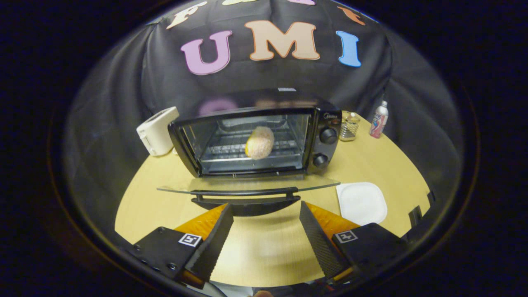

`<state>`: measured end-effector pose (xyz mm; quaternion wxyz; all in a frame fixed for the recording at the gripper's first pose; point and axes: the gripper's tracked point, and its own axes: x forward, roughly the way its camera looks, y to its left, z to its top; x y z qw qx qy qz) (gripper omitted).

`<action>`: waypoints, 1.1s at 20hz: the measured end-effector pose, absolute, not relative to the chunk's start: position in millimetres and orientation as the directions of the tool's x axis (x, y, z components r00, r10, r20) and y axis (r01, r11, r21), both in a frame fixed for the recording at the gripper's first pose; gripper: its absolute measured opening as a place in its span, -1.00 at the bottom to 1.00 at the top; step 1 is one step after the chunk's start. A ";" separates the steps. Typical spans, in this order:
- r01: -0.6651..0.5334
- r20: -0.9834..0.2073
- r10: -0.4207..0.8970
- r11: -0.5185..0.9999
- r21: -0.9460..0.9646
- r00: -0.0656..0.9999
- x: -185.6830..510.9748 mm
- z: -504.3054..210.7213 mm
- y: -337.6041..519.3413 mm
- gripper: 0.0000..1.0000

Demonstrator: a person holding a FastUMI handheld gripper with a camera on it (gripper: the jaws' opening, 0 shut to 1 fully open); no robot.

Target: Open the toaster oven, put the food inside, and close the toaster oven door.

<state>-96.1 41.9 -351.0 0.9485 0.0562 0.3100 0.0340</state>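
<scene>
A black toaster oven (326,123) stands on the wooden table (387,165) with its glass door (247,184) folded down flat toward me. The door's black handle (245,197) lies just ahead of my fingertips. Inside, a round breaded piece of food (260,142) rests on the wire rack (222,150). My gripper (266,209) is open, its fingers spread wide a little below and in front of the handle, with nothing between them but bare table.
A white square plate (361,203) lies on the table right of the door. A white toaster (157,130) stands left of the oven. A glass jar (350,126) and a small bottle (379,120) stand behind the oven's right side.
</scene>
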 end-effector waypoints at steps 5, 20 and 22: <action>-0.023 -0.534 0.098 0.989 0.146 0.840 -62.2 -328.6 55.7 1.00; -0.012 -0.353 0.027 0.999 0.046 0.935 -21.4 -215.4 25.0 1.00; -0.007 -0.287 0.015 1.000 0.030 0.958 -16.3 -173.2 16.8 1.00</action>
